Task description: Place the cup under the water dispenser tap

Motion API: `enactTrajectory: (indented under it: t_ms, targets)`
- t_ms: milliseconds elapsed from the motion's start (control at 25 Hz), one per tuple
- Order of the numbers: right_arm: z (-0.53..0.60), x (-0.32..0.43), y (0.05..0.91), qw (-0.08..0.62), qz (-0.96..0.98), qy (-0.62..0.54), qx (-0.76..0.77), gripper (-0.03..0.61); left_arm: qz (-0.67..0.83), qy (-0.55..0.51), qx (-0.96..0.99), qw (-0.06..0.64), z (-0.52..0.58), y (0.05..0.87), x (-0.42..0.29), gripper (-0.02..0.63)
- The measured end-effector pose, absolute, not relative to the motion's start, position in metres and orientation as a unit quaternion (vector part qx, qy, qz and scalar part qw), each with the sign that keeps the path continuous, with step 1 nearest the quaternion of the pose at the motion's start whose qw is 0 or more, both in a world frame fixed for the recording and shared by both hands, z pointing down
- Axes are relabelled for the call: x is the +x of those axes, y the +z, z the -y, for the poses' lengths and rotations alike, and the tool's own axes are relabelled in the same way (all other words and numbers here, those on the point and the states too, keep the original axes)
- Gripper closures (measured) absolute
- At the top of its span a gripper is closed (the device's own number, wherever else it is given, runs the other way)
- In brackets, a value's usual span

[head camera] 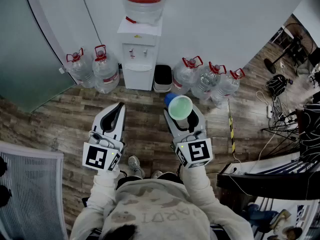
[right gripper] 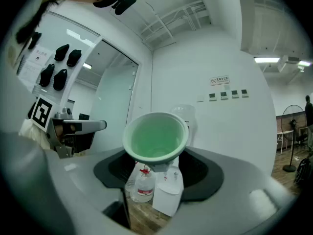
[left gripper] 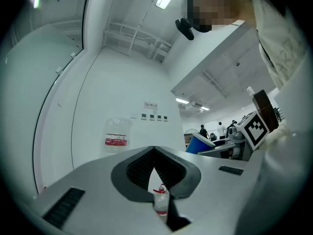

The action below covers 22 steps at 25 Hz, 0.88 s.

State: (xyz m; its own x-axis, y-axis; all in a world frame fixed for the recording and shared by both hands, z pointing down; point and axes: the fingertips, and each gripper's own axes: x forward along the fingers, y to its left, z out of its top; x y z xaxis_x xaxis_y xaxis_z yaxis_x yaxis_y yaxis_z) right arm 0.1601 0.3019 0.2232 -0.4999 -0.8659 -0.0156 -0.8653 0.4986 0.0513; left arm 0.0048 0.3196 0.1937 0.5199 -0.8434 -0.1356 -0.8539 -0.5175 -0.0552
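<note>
The white water dispenser (head camera: 140, 54) stands against the far wall with a big bottle on top; its taps (head camera: 138, 51) have nothing under them. My right gripper (head camera: 181, 115) is shut on the cup (head camera: 180, 107), green inside and blue outside, well short of the dispenser. In the right gripper view the cup (right gripper: 155, 136) sits between the jaws, mouth tilted toward the camera, with the dispenser (right gripper: 167, 192) low behind it. My left gripper (head camera: 119, 109) hangs to the left at the same distance, jaws together and holding nothing. From the left gripper view the cup (left gripper: 199, 143) shows blue.
Two full water bottles (head camera: 95, 69) stand on the wooden floor left of the dispenser and three more (head camera: 206, 80) to its right. A black bin (head camera: 162, 78) sits beside it. Cables and stands (head camera: 280, 96) crowd the right; a glass partition (head camera: 30, 44) runs on the left.
</note>
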Motion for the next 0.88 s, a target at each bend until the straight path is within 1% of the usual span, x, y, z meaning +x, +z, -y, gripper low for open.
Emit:
enactTrajectory:
  t_ms: [320, 880]
  targets:
    - [-0.31, 0.163, 0.221, 0.006, 0.868, -0.033, 0.496, 0.293, -0.487, 0.048, -0.87, 0.061, -0.329, 0.191, 0.012, 0.609]
    - [-0.276, 0.134, 0.222, 0.007, 0.867, -0.037, 0.497, 0.293, -0.485, 0.052, -0.871, 0.061, -0.292, 0.193, -0.018, 0.609]
